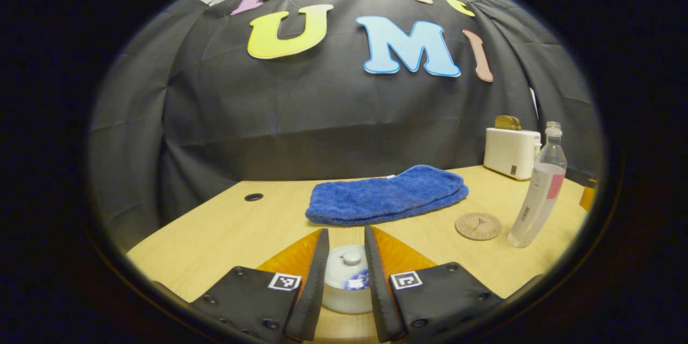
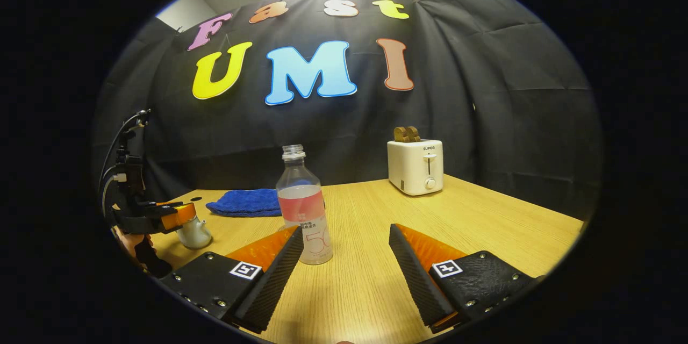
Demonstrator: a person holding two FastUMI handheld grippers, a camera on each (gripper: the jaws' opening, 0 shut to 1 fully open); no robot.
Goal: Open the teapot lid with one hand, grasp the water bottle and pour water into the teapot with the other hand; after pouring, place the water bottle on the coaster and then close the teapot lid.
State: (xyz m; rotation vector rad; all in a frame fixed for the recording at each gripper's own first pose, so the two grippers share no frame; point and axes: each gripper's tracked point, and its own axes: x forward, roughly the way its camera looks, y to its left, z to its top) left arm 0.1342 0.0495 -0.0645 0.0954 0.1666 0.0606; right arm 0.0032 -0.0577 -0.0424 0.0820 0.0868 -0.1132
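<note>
Left gripper (image 1: pixel 346 258), fingers narrowly apart, flanks the lidded teapot (image 1: pixel 346 285) at the table's (image 1: pixel 226 236) near edge. Right gripper (image 2: pixel 344 255), fingers wide apart, faces the uncapped, partly filled water bottle (image 2: pixel 303 209). The coaster (image 1: pixel 478 226) lies just beside the bottle.

I count one teapot (image 1: pixel 348 285) with one lid (image 1: pixel 345 269) on it, one water bottle (image 1: pixel 538 193), one round coaster (image 1: pixel 478 226), one folded blue towel (image 1: pixel 386 196) and one white toaster (image 2: pixel 415 166) holding two brown slices (image 2: pixel 406 134), all on one tabletop (image 2: pixel 484 226).
</note>
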